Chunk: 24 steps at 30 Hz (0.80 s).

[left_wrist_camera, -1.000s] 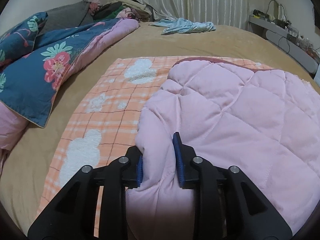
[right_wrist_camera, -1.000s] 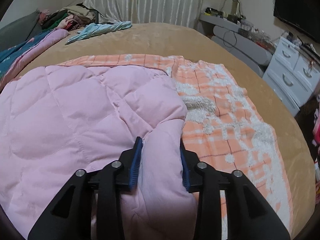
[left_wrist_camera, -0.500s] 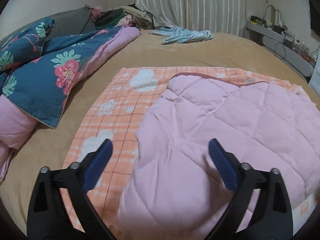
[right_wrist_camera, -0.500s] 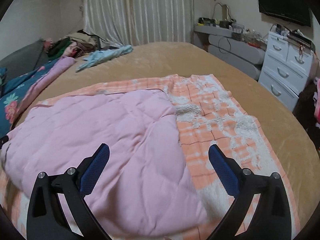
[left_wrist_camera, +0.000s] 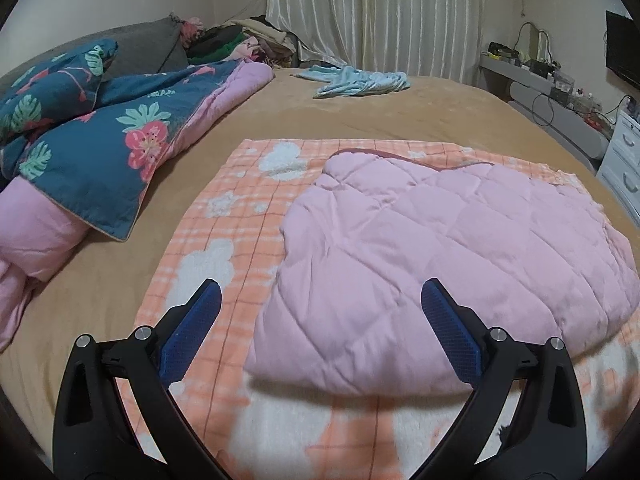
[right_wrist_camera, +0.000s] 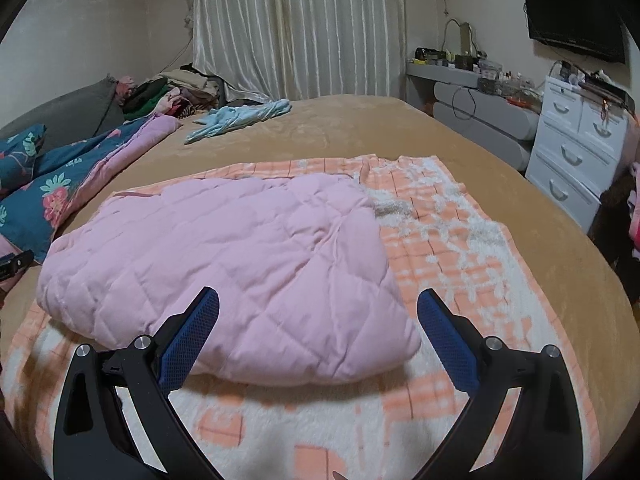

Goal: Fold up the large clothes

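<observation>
A: Where is the pink quilted jacket (left_wrist_camera: 448, 248)?

B: It lies folded on the orange checked blanket (left_wrist_camera: 240, 216), and the blanket is spread flat on the brown bed (left_wrist_camera: 360, 116).

A: What is the left gripper (left_wrist_camera: 320, 312) doing?

B: Its two blue pads are wide apart and hold nothing. It hangs over the jacket's near left edge.

A: And the right gripper (right_wrist_camera: 318, 312)?

B: Same thing. Its pads are wide apart too, with nothing in between, over the jacket's near right corner.

A: What else is on the bed?

B: A blue flower quilt (left_wrist_camera: 100, 152) is bunched up at 10 o'clock from the jacket. A light blue cloth (left_wrist_camera: 360, 80) lies far off at 12 o'clock, near the white curtain (left_wrist_camera: 372, 12). White drawers (right_wrist_camera: 576, 148) stand beside the bed at 2 o'clock.
</observation>
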{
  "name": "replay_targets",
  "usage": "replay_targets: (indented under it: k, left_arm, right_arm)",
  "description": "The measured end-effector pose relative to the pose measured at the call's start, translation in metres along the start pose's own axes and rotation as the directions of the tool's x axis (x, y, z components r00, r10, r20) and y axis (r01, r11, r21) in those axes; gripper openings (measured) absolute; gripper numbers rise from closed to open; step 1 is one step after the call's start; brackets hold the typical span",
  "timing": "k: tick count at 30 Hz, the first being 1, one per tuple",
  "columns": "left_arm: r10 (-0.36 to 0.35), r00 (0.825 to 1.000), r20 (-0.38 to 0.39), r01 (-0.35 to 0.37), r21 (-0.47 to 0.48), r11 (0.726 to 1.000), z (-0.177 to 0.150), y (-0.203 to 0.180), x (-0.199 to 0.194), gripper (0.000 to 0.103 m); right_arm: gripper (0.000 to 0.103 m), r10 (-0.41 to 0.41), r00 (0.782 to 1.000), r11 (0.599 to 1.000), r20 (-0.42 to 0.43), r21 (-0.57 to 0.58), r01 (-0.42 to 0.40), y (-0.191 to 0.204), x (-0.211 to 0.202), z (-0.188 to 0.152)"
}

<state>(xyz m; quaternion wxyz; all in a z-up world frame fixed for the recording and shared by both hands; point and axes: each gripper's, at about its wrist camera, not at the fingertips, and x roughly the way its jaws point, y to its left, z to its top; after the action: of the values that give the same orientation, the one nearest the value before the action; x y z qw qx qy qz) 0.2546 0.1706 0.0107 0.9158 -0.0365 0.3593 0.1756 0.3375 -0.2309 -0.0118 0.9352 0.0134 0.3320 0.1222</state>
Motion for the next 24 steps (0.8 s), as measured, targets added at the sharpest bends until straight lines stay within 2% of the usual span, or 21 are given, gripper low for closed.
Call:
replay_targets:
  k: [3, 11, 15, 17, 19, 20, 23, 24]
  left_arm:
    - [0.013, 1.0, -0.007, -0.013, 0.012, 1.0, -0.009, 0.0, -0.006, 0.094]
    - [-0.016, 0.998, -0.067, 0.014, -0.02, 1.0, -0.038, 0.005, -0.01, 0.094]
    - [-0.081, 0.989, -0.125, 0.069, -0.096, 0.993, -0.056, 0.012, -0.004, 0.094]
    - [-0.155, 0.975, -0.159, 0.125, -0.184, 0.975, -0.064, 0.019, 0.003, 0.094]
    - [-0.225, 0.958, -0.18, 0.169, -0.281, 0.945, -0.07, 0.026, 0.011, 0.094]
    - [-0.27, 0.945, -0.183, 0.195, -0.346, 0.918, -0.073, 0.031, 0.016, 0.094]
    - [-0.316, 0.933, -0.171, 0.212, -0.448, 0.869, -0.075, 0.04, 0.026, 0.094]
    - [-0.32, 0.932, -0.172, 0.21, -0.464, 0.861, -0.075, 0.041, 0.028, 0.094]
  right_arm:
    - [0.099, -0.007, 1.0, 1.0, -0.011, 0.023, 0.008, 0.0, -0.006, -0.008]
    - [0.099, -0.008, 0.999, 0.996, -0.053, 0.094, 0.013, -0.006, -0.01, -0.032]
    - [0.099, 0.007, 0.997, 0.991, -0.081, 0.136, 0.004, -0.008, -0.006, -0.042]
    - [0.099, 0.022, 0.995, 0.985, -0.097, 0.172, -0.005, -0.01, -0.002, -0.048]
    - [0.099, 0.029, 0.993, 0.979, -0.114, 0.205, -0.005, -0.012, 0.003, -0.051]
    - [0.099, 0.036, 0.991, 0.974, -0.126, 0.227, -0.007, -0.013, 0.006, -0.052]
    - [0.099, 0.065, 0.988, 0.952, -0.141, 0.305, -0.02, -0.021, 0.015, -0.055]
    - [0.099, 0.074, 0.987, 0.943, -0.139, 0.332, -0.023, -0.023, 0.017, -0.055]
